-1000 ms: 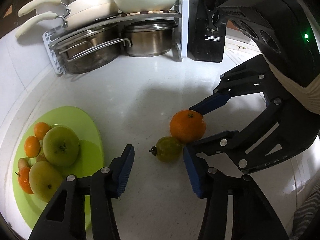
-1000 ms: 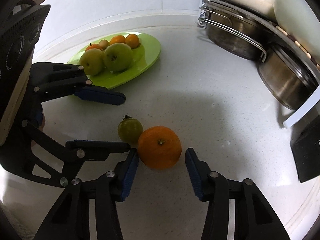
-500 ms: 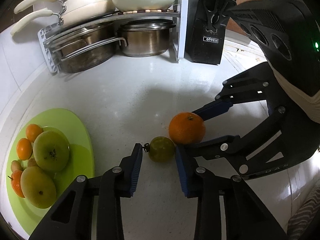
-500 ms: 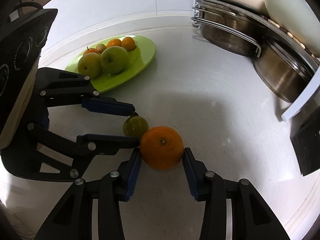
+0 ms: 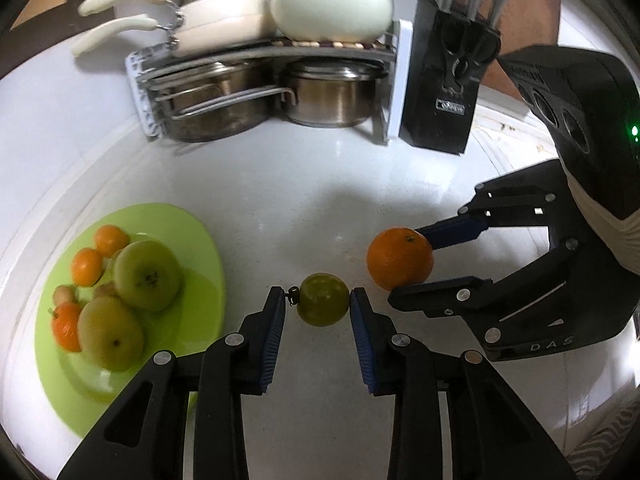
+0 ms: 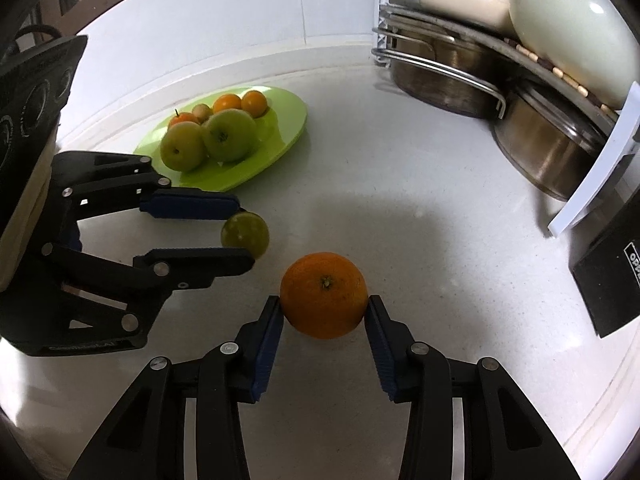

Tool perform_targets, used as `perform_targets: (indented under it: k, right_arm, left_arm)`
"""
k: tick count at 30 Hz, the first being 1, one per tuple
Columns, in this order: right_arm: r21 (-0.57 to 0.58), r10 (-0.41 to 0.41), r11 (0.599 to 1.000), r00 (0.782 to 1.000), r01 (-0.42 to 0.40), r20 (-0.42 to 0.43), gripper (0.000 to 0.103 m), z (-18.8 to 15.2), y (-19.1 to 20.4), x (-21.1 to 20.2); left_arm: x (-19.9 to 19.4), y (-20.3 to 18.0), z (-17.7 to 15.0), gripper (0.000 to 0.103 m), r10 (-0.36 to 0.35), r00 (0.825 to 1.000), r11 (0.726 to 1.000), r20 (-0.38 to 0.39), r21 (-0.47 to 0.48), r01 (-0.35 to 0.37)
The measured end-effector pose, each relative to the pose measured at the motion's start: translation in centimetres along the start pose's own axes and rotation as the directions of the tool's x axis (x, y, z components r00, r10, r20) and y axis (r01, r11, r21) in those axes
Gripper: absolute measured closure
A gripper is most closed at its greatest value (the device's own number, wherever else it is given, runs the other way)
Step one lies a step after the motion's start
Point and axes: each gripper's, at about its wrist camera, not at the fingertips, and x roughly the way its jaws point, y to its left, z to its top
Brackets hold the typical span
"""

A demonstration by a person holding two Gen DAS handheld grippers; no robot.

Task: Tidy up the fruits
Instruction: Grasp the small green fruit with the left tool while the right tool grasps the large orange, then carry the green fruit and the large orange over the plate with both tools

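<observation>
While 2 fruits are pinched, neither has reached the green plate [image 5: 200,240] yet.
Left view: left gripper [image 5: 318,312] clamps the small green fruit [image 5: 323,299] near centre; right view: right gripper [image 6: 324,312] grips the orange [image 6: 323,295] over the counter [image 6: 440,240], plate far left.

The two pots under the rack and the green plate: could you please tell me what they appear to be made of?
The pots look like stainless steel with a brushed, slightly dulled finish: grey metal walls with soft reflections and wire handles. The green plate looks like glossy plastic or melamine, possibly glazed ceramic: uniform lime colour with sharp highlights.
</observation>
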Motion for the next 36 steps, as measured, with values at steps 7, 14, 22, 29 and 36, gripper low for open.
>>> perform_targets:
  k: [7, 14, 22, 29, 36]
  right_arm:
    - [0.006, 0.012, 1.0, 0.999, -0.013, 0.045, 0.06, -0.1, 0.9, -2.0]
    - [0.003, 0.016, 1.0, 0.995, -0.016, 0.103, 0.06, 0.2, 2.2, -4.4]
    - [-0.004, 0.046, 0.999, 0.985, -0.046, 0.166, 0.06, 0.6, 4.2, -6.6]
    - [-0.023, 0.082, 0.997, 0.977, -0.08, 0.198, 0.06, 1.1, 6.0, -7.6]
    - [-0.054, 0.109, 0.994, 0.966, -0.099, 0.233, 0.06, 2.3, 7.7, -8.3]
  left_arm:
    - [-2.7, 0.0, -0.8, 0.07, 0.043, 0.998, 0.996, 0.034, -0.082, -0.04]
    - [-5.7, -0.1, -1.6, 0.07, 0.108, 0.992, 0.983, 0.067, -0.155, -0.097]
    - [-10.0, 0.2, -3.3, 0.07, 0.19, 0.975, 0.957, 0.119, -0.243, -0.157]
    - [-13.1, 0.7, -4.3, 0.07, 0.267, 0.954, 0.933, 0.139, -0.284, -0.219]
    - [-15.3, 1.9, -5.0, 0.07, 0.337, 0.93, 0.908, 0.148, -0.312, -0.279]
